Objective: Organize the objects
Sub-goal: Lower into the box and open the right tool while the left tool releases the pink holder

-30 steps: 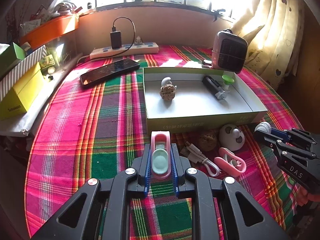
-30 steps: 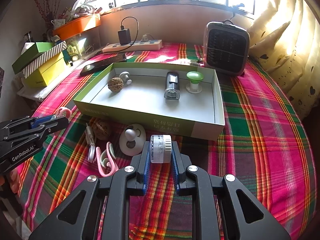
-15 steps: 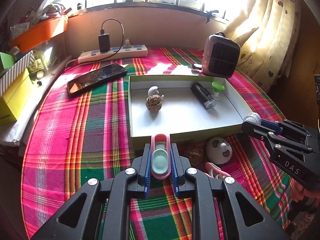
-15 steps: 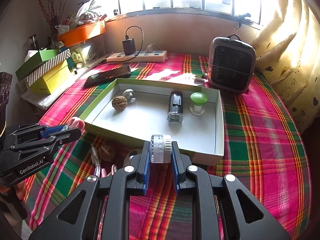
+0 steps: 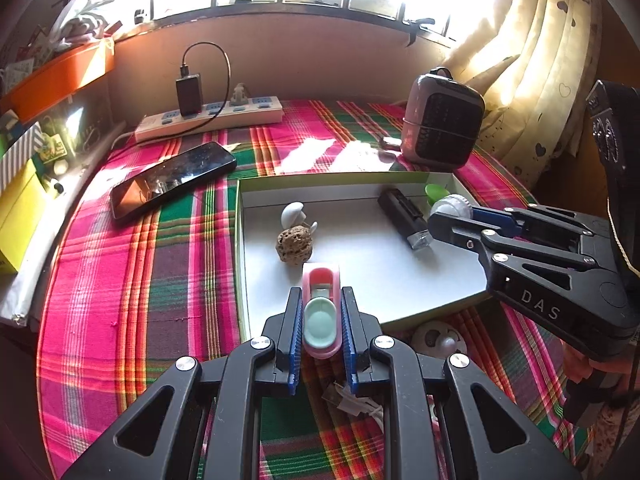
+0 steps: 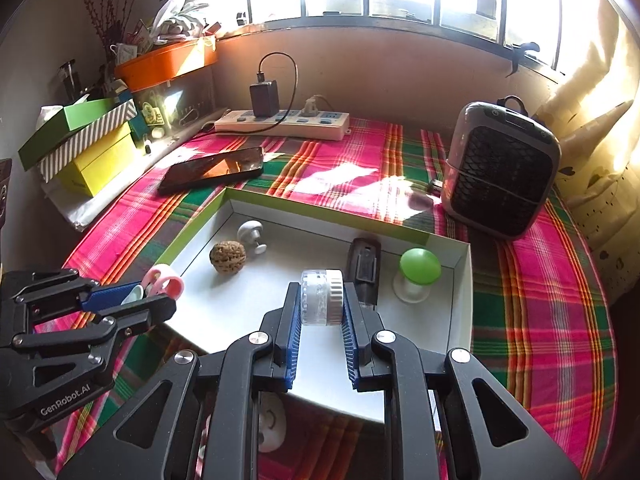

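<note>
Here I hold both tools over the shallow box (image 6: 460, 280), each carrying one item not yet set down. My left gripper (image 5: 320, 322) is closed on a pink clip (image 5: 321, 312), a small pink plastic piece with a pale green oval insert, its front end jutting past the fingertips above the box's near-left floor. My right gripper (image 6: 321, 316) is clamped on a clear jar (image 6: 322, 297), a short transparent cylinder with a ribbed white cap, gripped by its flat ends above the box's middle. I judge the task roughly half done: inside the box already lie a walnut (image 6: 227, 257), a white hook (image 6: 251, 234), a black lighter (image 6: 363, 270) and a green-capped knob (image 6: 418, 274). Left outside, by the near wall, are a round white piece (image 5: 439, 340) and a white cable (image 5: 356, 402), partly hidden under my left tool.
</note>
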